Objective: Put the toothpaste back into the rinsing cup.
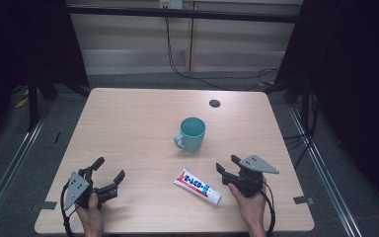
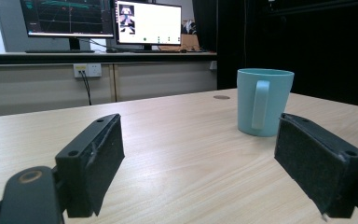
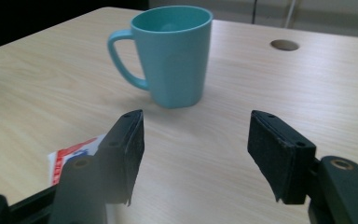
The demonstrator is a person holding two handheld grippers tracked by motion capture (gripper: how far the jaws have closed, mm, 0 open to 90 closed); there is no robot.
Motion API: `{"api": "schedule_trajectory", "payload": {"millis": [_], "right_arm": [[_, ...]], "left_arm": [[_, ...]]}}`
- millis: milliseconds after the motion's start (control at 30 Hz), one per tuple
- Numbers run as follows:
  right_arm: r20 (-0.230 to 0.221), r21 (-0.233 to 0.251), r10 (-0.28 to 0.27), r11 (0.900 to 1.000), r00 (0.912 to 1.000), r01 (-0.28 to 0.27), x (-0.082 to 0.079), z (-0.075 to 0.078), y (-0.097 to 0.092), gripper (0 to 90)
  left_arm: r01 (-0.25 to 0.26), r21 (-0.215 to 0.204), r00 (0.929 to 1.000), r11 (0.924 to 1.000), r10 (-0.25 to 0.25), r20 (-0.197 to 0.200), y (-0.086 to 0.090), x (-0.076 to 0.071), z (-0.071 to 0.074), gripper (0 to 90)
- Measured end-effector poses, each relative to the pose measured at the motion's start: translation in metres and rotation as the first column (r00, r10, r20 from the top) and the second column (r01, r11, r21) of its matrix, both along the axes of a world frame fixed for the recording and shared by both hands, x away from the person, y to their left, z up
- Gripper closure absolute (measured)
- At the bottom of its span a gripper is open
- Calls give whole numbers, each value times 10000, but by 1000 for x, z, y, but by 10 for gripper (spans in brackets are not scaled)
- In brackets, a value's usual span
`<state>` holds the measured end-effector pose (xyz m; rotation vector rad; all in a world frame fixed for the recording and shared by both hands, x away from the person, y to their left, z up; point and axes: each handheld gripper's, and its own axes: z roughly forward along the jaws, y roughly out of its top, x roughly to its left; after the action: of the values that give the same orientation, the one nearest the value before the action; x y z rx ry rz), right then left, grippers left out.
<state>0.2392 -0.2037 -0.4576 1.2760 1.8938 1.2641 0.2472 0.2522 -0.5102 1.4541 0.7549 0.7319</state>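
A teal mug (image 1: 191, 134) stands upright near the middle of the wooden table (image 1: 128, 118), its handle turned toward the front left. A white toothpaste tube (image 1: 197, 186) with red and blue print lies flat in front of it. My left gripper (image 1: 109, 171) rests at the front left, open and holding nothing; the left gripper view has the mug (image 2: 263, 101) beyond its right jaw. My right gripper (image 1: 226, 165) sits at the front right, just right of the tube, open and holding nothing. The right gripper view looks at the mug (image 3: 172, 56), with the tube's end (image 3: 72, 156) beside its left jaw.
A round cable hole (image 1: 214, 103) sits in the table's far side. Cables hang behind the table against a pale wall. Monitors (image 2: 147, 22) stand on a counter in the left gripper view. Dark curtains flank both sides.
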Motion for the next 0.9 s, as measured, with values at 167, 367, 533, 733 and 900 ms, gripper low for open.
{"api": "schedule_trajectory", "payload": {"millis": [167, 367, 533, 733, 900], "right_arm": [[-667, -187, 405, 9989, 9969, -419, 5, 5, 4, 344], [-1518, -177, 1247, 9915, 9805, -1288, 11, 13, 5, 321], [-2017, -205, 1549, 9865, 9671, -1623, 16, 19, 5, 313], [-2833, -460, 1839, 9777, 9413, -2048, 22, 23, 8, 359], [-3541, -661, 1738, 9755, 9189, -2100, 27, 23, 11, 380]], "left_arm": [[3, 41, 10000, 10000, -3, 13, 0, 0, 0, 156], [-7, 49, 10000, 10000, 7, 21, 0, 0, 0, 155], [-21, 30, 10000, 10000, 21, 23, 0, 0, 0, 156], [-28, 12, 10000, 10000, 28, 21, 0, 0, 0, 155], [-14, -39, 10000, 10000, 14, 24, -1, 0, 0, 155]]}}
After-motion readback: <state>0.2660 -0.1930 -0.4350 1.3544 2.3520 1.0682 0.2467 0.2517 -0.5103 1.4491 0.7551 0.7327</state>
